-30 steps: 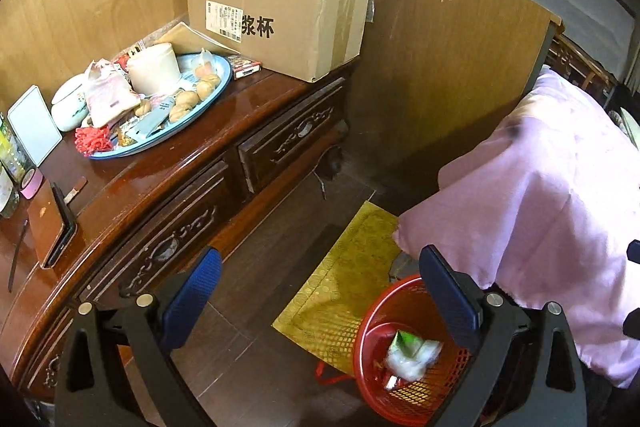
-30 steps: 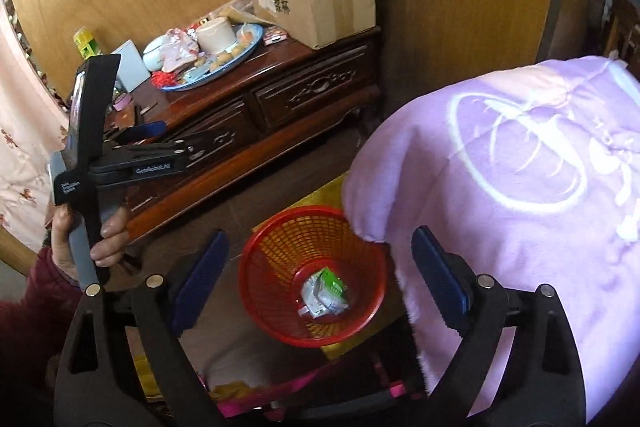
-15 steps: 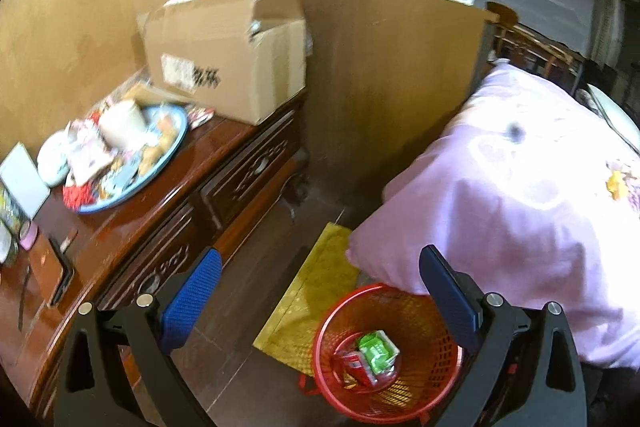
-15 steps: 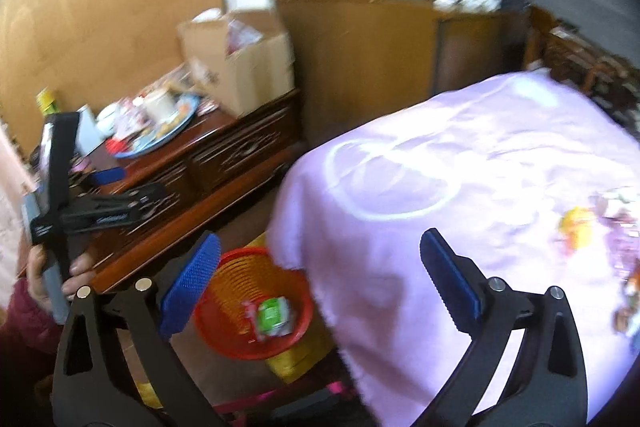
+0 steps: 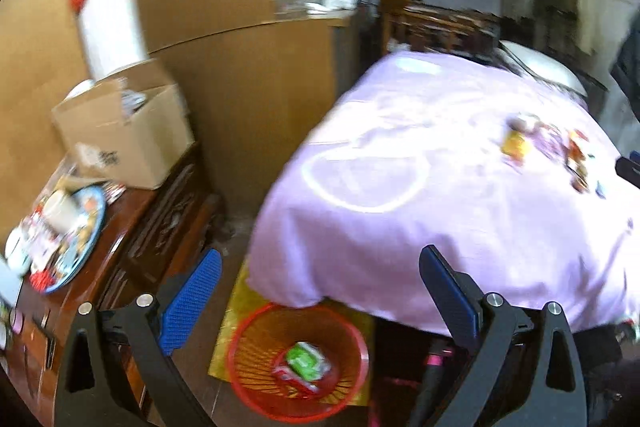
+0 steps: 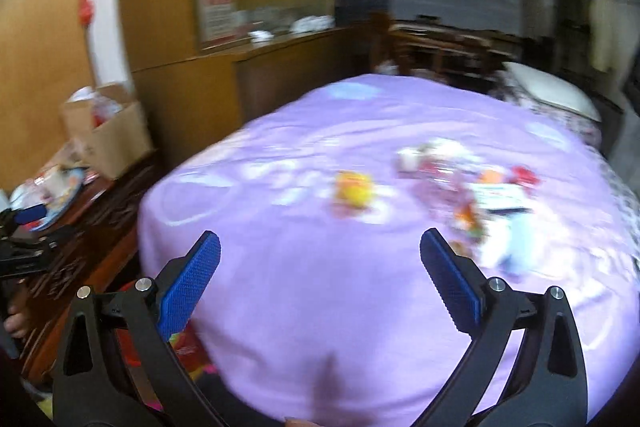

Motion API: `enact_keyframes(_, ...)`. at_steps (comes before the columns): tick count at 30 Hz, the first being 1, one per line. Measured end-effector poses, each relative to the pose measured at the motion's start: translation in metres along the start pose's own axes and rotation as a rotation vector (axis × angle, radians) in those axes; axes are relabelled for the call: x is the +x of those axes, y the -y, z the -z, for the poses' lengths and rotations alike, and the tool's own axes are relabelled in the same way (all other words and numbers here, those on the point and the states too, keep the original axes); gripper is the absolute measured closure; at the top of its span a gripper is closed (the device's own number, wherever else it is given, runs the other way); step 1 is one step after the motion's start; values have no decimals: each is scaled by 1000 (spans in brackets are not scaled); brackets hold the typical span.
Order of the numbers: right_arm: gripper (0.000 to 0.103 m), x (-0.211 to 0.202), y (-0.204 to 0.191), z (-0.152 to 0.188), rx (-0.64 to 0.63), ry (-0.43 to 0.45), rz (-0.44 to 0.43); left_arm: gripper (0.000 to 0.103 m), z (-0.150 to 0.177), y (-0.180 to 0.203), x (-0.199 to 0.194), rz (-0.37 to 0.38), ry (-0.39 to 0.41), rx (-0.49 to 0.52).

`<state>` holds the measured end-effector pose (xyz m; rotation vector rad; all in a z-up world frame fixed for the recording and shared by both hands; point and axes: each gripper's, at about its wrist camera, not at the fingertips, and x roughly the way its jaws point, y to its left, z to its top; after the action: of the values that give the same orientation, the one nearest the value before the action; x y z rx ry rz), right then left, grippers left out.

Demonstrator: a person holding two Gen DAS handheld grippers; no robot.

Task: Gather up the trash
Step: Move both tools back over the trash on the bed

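Note:
A red mesh trash basket (image 5: 256,387) stands on the floor at the foot of the bed, with a green and white wrapper (image 5: 306,361) inside. Several bits of trash lie on the purple bedspread: a yellow wrapper (image 6: 354,189) (image 5: 516,145) and a blurred pile of colourful wrappers (image 6: 480,203) (image 5: 576,155). My left gripper (image 5: 316,291) is open and empty above the basket. My right gripper (image 6: 320,279) is open and empty over the near part of the bed, short of the wrappers.
A wooden dresser (image 5: 160,219) stands left with a cardboard box (image 5: 128,143) and a blue tray of items (image 5: 86,227). A yellow mat (image 5: 236,311) lies under the basket. The purple bed (image 6: 360,307) fills the right; a pillow (image 6: 556,91) lies at its far end.
Both views have swung up and right, away from the dresser and basket toward the bed. The wrappers on the bedspread have come closer in the right wrist view. Both grippers stayed open.

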<state>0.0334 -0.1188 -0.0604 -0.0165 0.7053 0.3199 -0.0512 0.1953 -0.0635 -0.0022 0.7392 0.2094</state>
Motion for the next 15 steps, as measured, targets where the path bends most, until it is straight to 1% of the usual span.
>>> enact_keyframes(3, 7, 3, 49, 9, 76, -30, 44, 6, -6, 40, 8, 31, -23, 69)
enact_keyframes(8, 7, 17, 115, 27, 179, -78, 131, 6, -17, 104, 28, 69, -48, 169)
enact_keyframes(11, 7, 29, 150, 39, 220, -105, 201, 6, -30, 135, 48, 112, -58, 191)
enact_keyframes(15, 7, 41, 184, 46, 261, -128, 249, 6, -47, 171, 79, 171, -85, 184)
